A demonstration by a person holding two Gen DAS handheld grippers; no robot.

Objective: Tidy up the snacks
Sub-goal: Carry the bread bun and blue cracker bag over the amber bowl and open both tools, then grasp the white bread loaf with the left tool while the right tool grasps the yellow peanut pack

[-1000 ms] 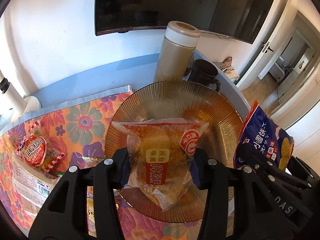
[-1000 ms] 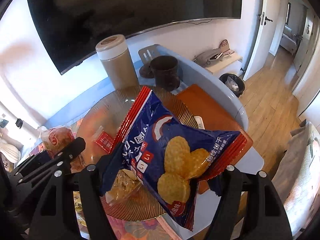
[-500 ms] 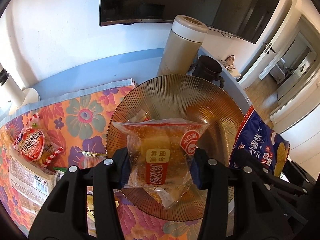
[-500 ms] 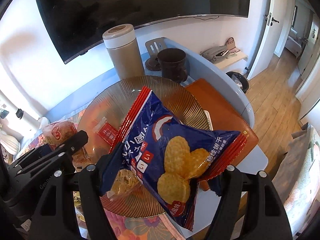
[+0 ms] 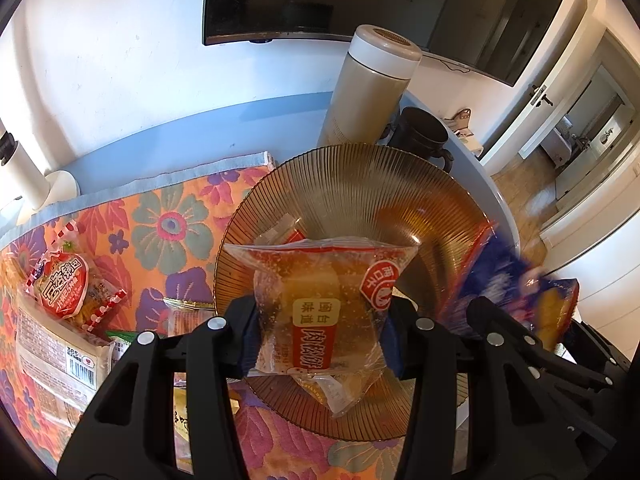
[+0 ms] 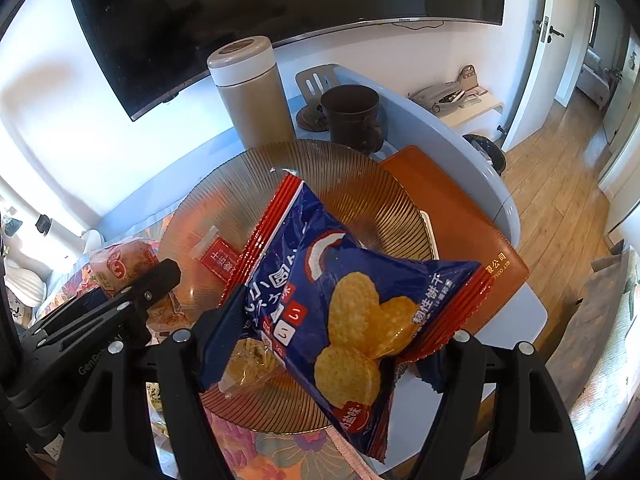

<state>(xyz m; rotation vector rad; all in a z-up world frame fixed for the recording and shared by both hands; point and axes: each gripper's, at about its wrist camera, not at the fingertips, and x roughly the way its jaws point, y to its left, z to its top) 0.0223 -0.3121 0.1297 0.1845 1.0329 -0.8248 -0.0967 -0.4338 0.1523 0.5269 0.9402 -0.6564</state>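
Both tools are made of matte black plastic, each with two broad arms cut through by long triangular openings. On the left gripper (image 5: 320, 340) a round silver screw head is set at the top of each arm, and dark blue pads (image 5: 249, 342) are fitted to the inner faces of the fingers. The right gripper (image 6: 336, 344) is built the same way, with silver screws and blue pads, and pale lettering beginning "Gen" is printed along the side of the left tool as seen from the right wrist view.

Left gripper (image 5: 320, 332), pitched steeply downward, jaws clamped on a clear packet (image 5: 320, 304). Right gripper (image 6: 332, 344), likewise pitched down, jaws set wider, gripping a blue bag (image 6: 344, 304).
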